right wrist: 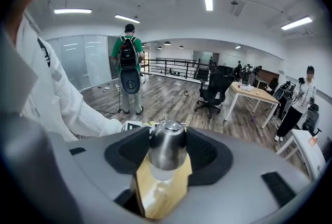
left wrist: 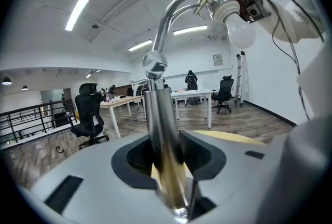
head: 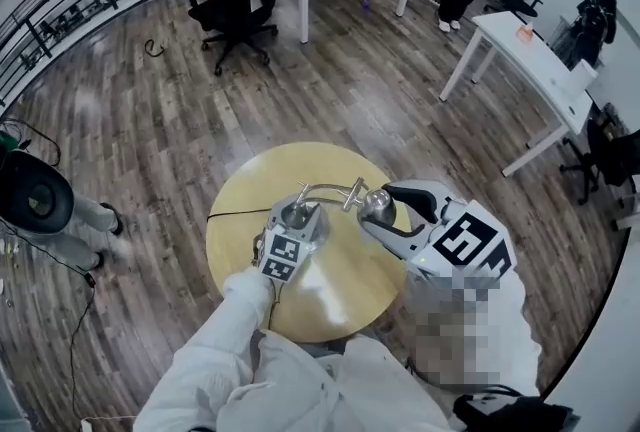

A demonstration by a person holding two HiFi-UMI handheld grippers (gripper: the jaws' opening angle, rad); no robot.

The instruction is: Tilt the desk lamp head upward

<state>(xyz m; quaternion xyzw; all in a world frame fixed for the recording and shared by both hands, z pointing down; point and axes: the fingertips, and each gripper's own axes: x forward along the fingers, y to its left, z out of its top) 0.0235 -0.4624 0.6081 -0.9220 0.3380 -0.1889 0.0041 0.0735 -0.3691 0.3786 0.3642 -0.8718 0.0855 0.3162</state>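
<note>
Two grips are set: left tongs (left wrist: 165,158) clamp the stem (left wrist: 158,119), steadying the lamp on the round worktop (head: 235,230). Right tongs (right wrist: 165,161) are closed on the lamp head (right wrist: 167,142). In the left gripper view the bulb (left wrist: 241,33) points down and outward, so the tilt looks partway at most. To do: swing head up, release both.
</note>
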